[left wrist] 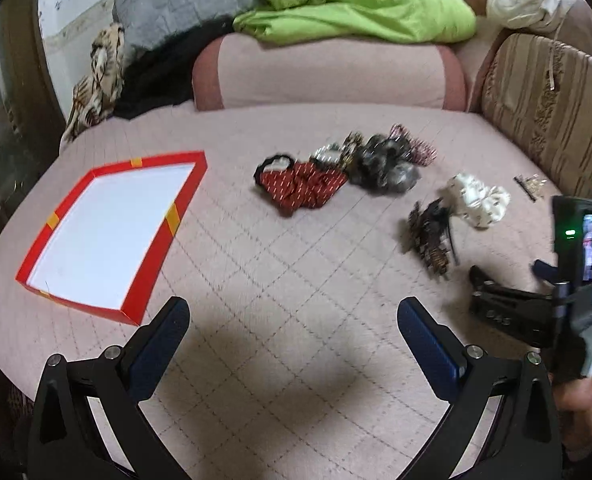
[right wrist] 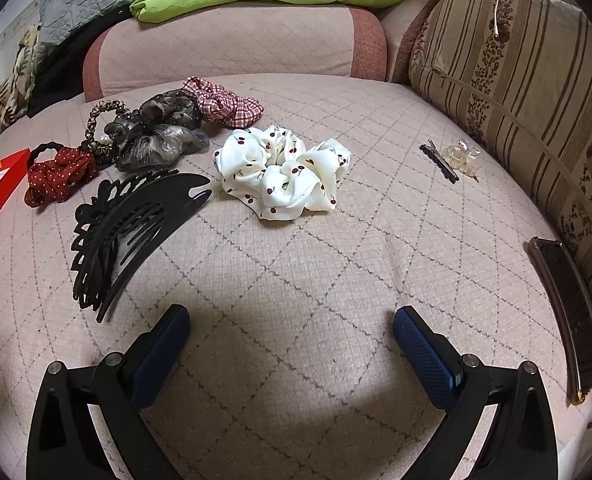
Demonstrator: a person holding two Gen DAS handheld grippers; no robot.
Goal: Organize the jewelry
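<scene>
Both grippers released, nothing sorted yet.

Left gripper (left wrist: 294,322) and right gripper (right wrist: 292,330) hover over the bed (right wrist: 296,264), jaws spread and empty. The box (left wrist: 152,256) lies to the left; scrunchies (right wrist: 284,170) and comb (right wrist: 128,224) sit grouped ahead. Scrunchies look soft and light: pinch any fold. The comb looks rigid with thin teeth: grip the solid spine.

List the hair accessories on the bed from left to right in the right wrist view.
Red dotted scrunchie → black comb clip → white cherry scrunchie → black hair pin → clear claw clip.
</scene>
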